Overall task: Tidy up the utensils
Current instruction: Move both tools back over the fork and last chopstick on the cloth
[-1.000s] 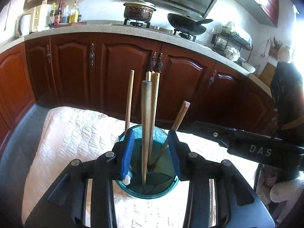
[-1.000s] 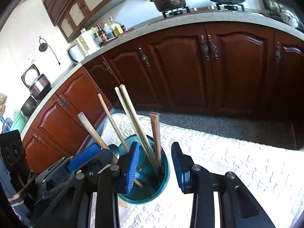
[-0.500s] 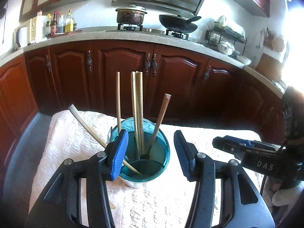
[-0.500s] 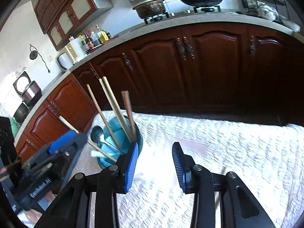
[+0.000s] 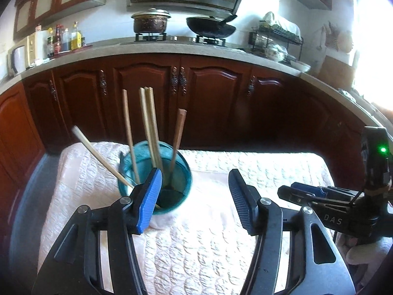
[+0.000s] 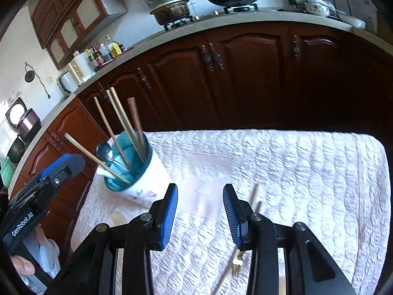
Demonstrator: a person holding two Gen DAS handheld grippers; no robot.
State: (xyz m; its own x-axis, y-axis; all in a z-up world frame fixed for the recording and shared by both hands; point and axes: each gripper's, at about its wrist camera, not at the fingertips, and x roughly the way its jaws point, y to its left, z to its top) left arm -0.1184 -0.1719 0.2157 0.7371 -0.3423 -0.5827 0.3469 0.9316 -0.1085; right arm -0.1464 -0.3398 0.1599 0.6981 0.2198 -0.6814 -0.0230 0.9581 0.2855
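Observation:
A teal-rimmed utensil cup (image 5: 157,172) stands on the white quilted table, also in the right wrist view (image 6: 132,169). It holds several wooden chopsticks (image 5: 149,123) and a metal spoon (image 6: 104,150). My left gripper (image 5: 195,199) is open and empty, just right of and behind the cup. My right gripper (image 6: 200,211) is open and empty over the table's middle. A gold fork (image 6: 237,261) and a loose chopstick (image 6: 254,194) lie on the cloth under and ahead of the right gripper.
The table cloth (image 6: 307,172) ends in edges at the far side and right. Dark wooden kitchen cabinets (image 5: 196,93) run behind the table. The right gripper shows in the left wrist view (image 5: 326,196) at the right.
The left gripper let go of a chopstick, which now leans left in the cup, opened and drew back to the right. The right gripper moved away from the cup toward the table's middle.

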